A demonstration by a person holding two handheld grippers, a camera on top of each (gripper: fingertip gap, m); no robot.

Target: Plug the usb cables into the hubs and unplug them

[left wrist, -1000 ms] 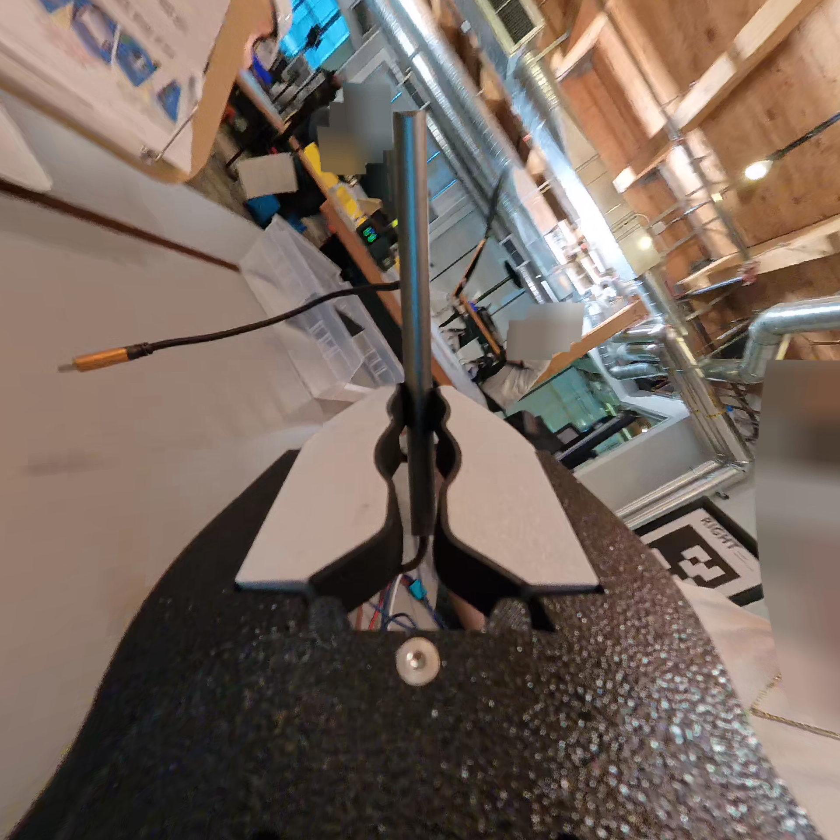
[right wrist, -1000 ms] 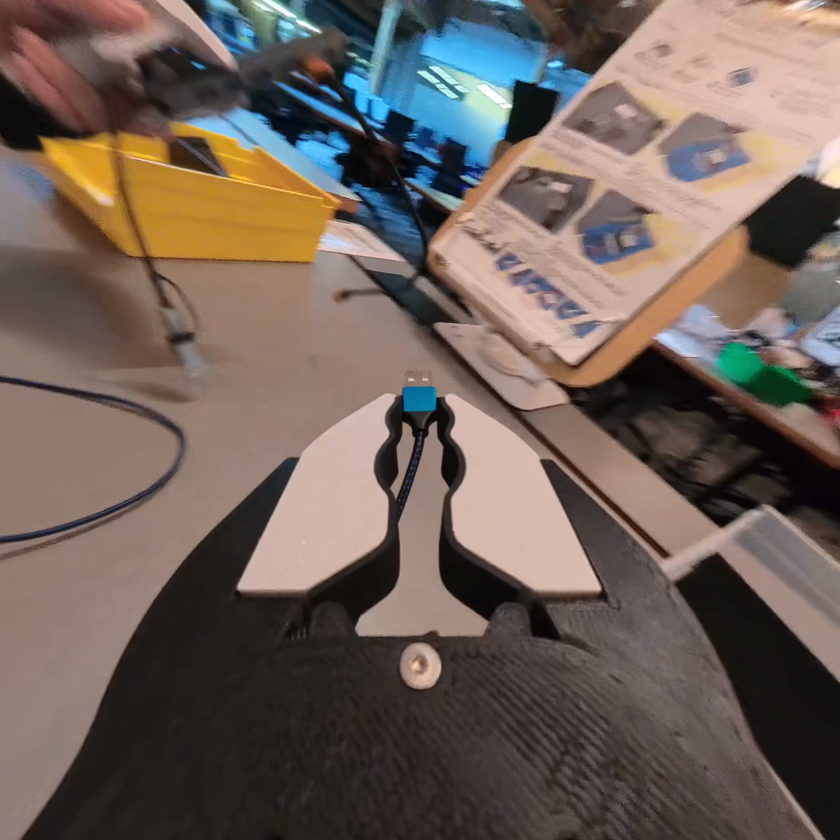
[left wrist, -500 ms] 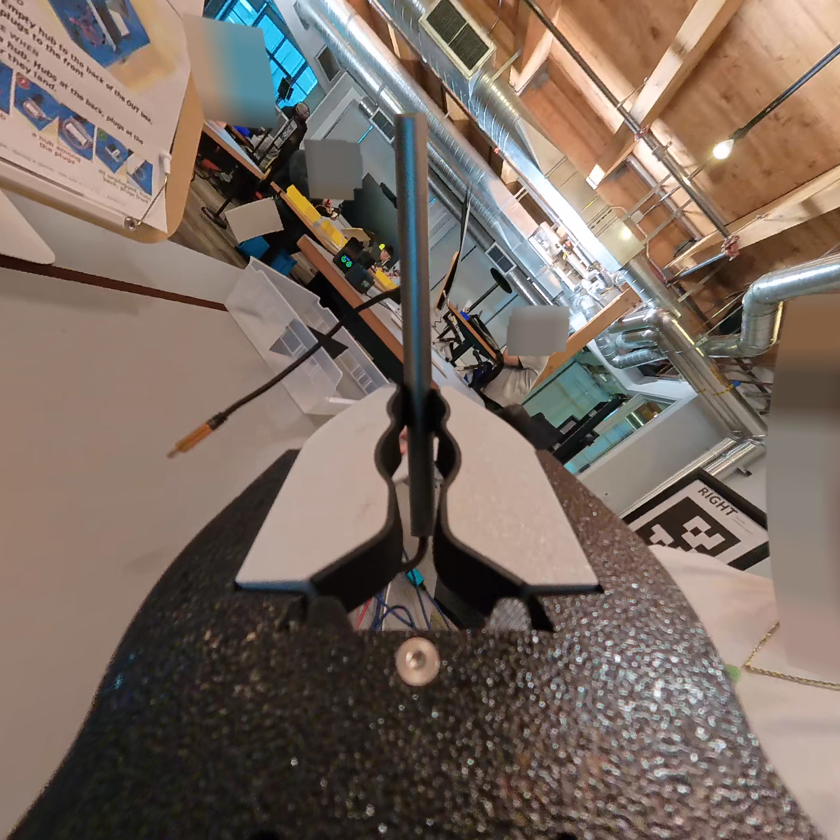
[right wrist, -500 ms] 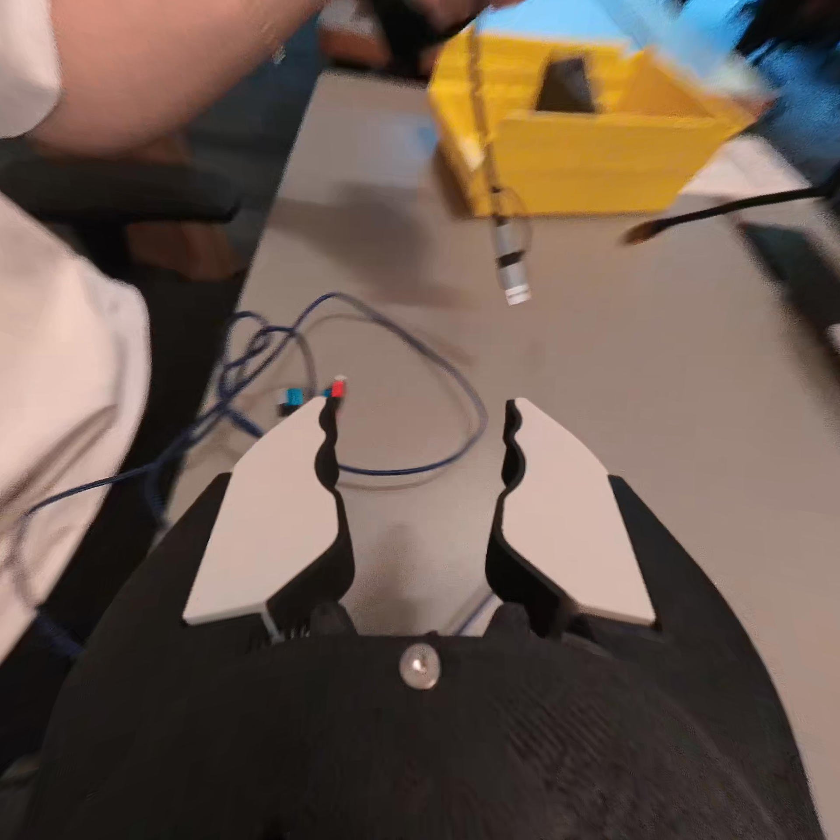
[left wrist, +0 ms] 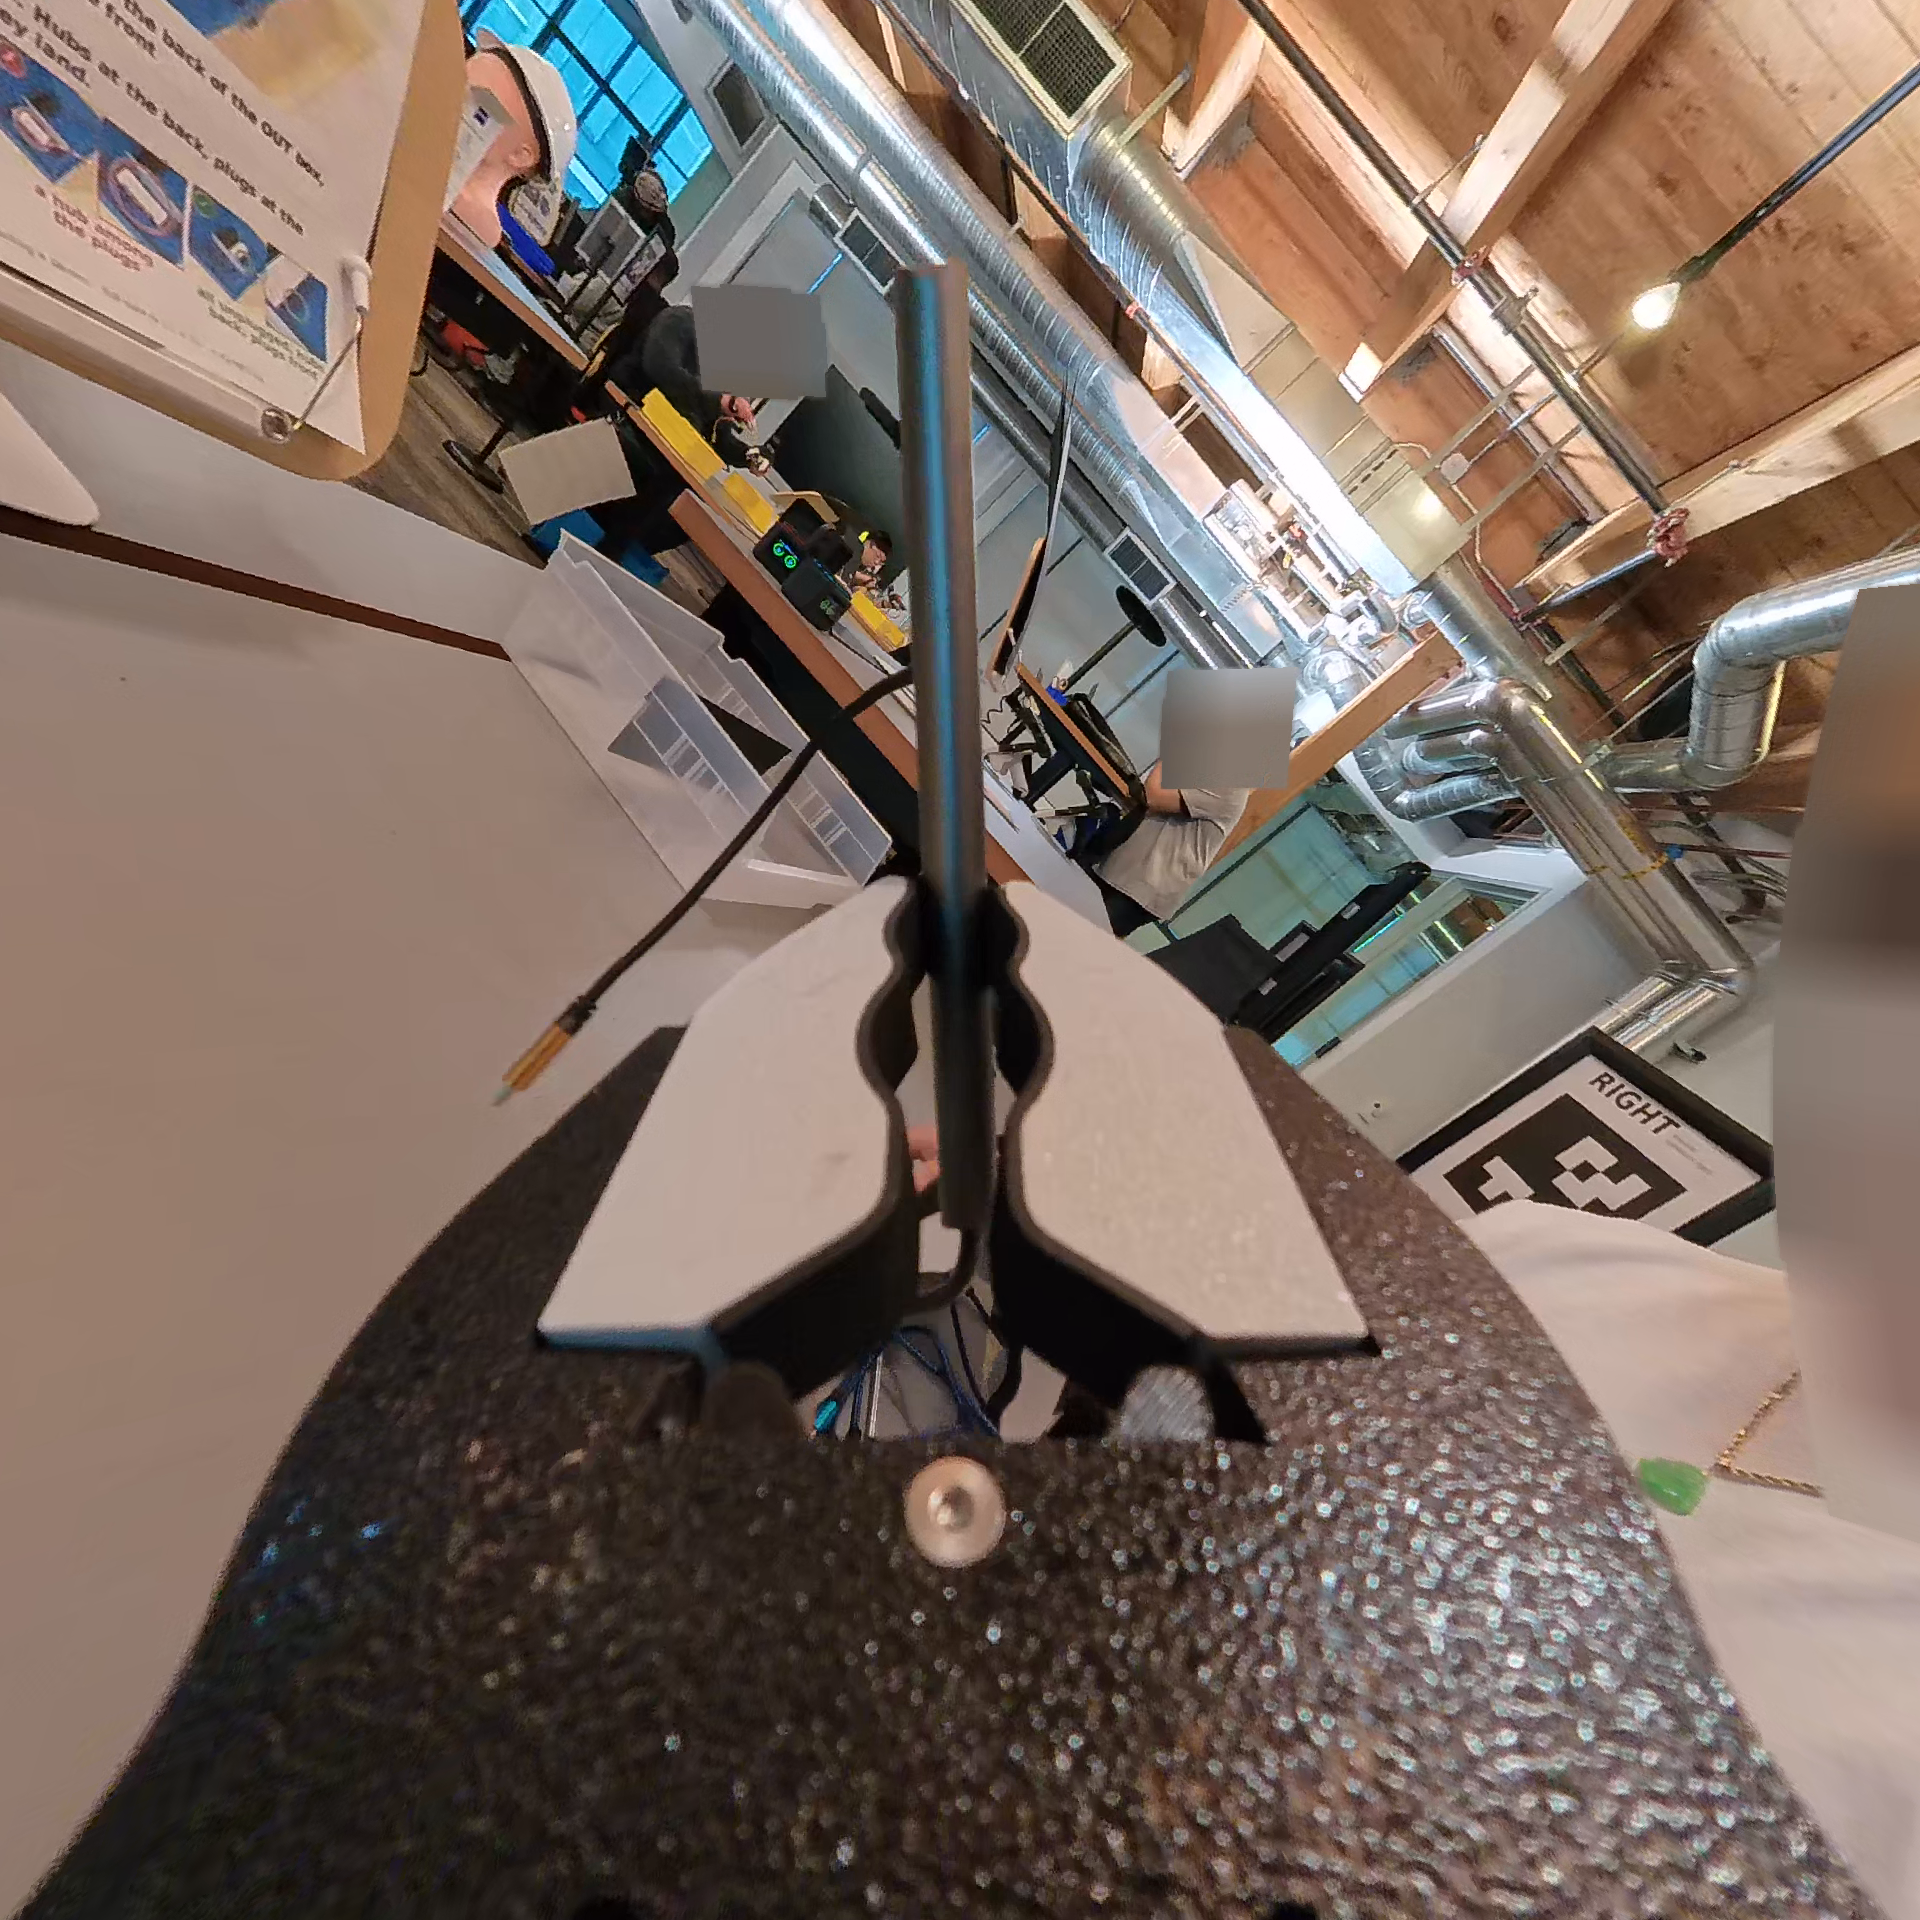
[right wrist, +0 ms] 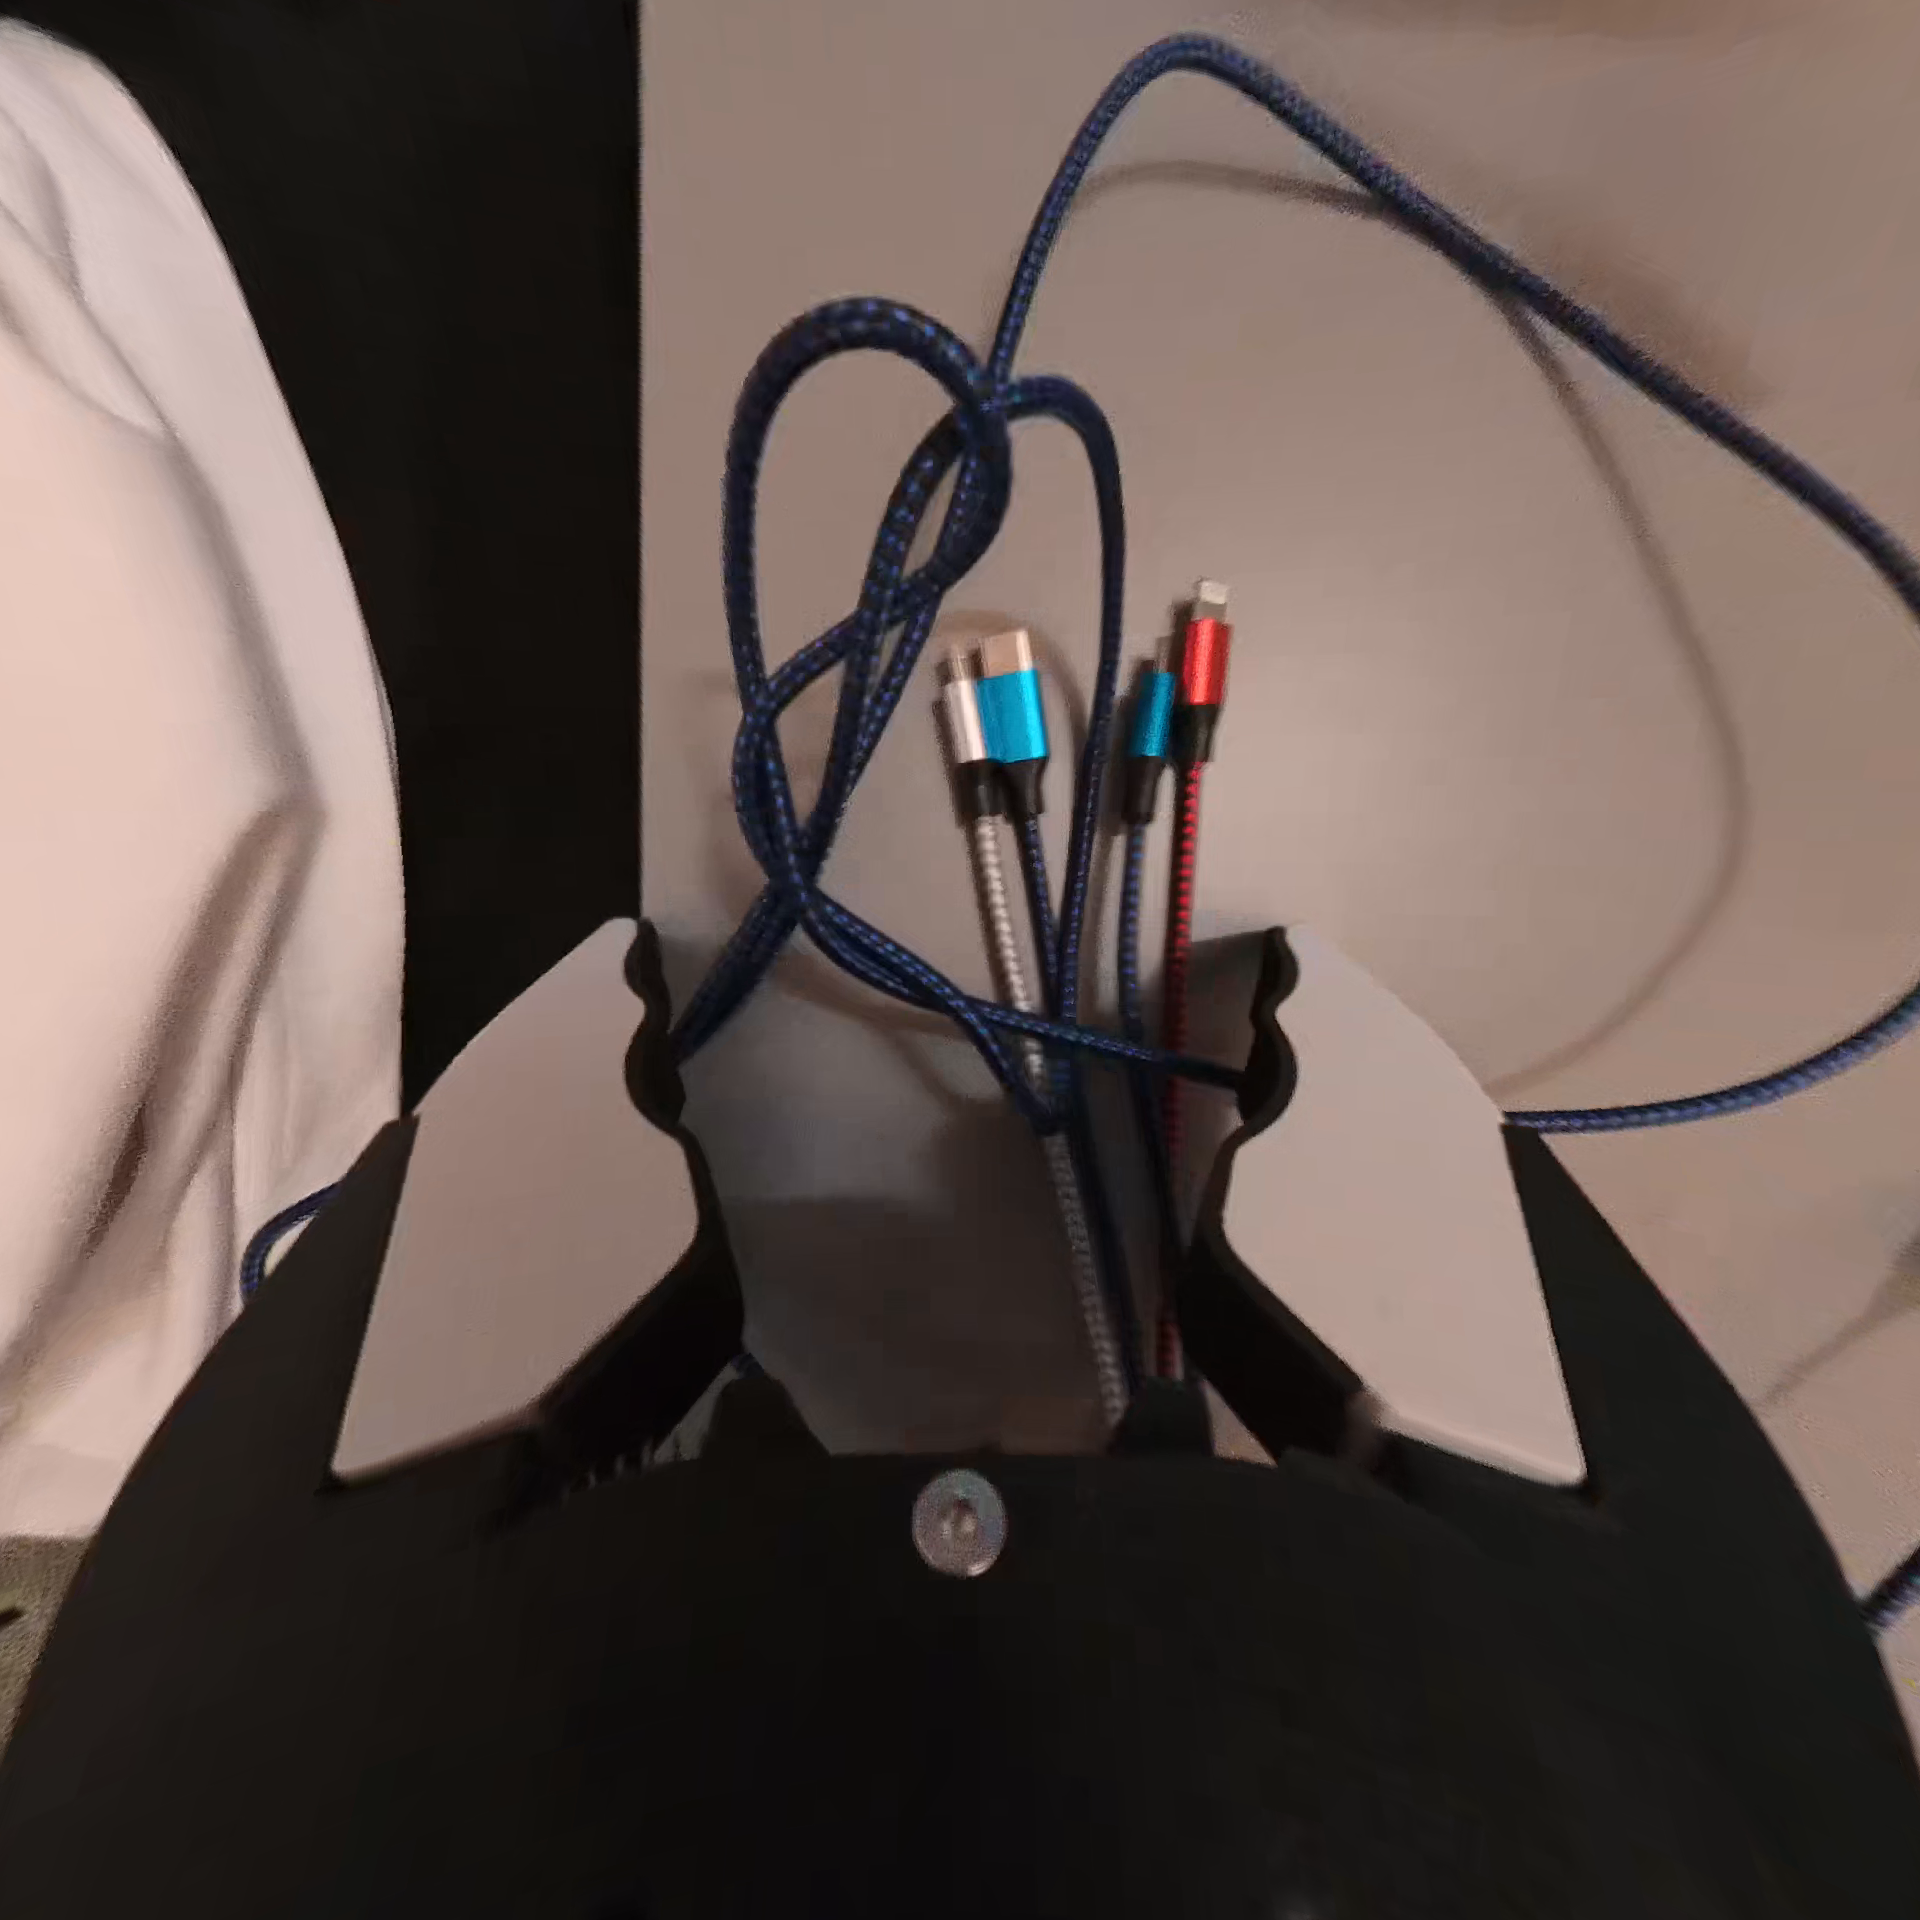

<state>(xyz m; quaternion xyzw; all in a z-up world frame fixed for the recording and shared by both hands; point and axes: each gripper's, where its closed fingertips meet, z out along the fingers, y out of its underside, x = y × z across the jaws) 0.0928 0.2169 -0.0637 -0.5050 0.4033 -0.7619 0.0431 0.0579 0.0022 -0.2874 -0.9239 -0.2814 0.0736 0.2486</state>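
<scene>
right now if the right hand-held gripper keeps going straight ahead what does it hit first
Probably the bundle of cable plugs on the table: the open right hand-held gripper already straddles their braided cords, plugs just ahead. Depth is unclear.

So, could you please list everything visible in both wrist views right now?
USB hub: 1, dark grey, slim, clamped edge-on in the left gripper.
Black cable: 1, gold plug, hanging over the table.
Clear organiser bins: a group, at the table's far edge.
Instruction poster: 1, on a wooden board, upper left.
Blue braided cable: looped on the table.
Plugs: silver, two blue, red, side by side.
Marker tag: 1, black and white.
White sleeve: the person's.
Left gripper: shut.
Right gripper: open over the plugs.
</scene>
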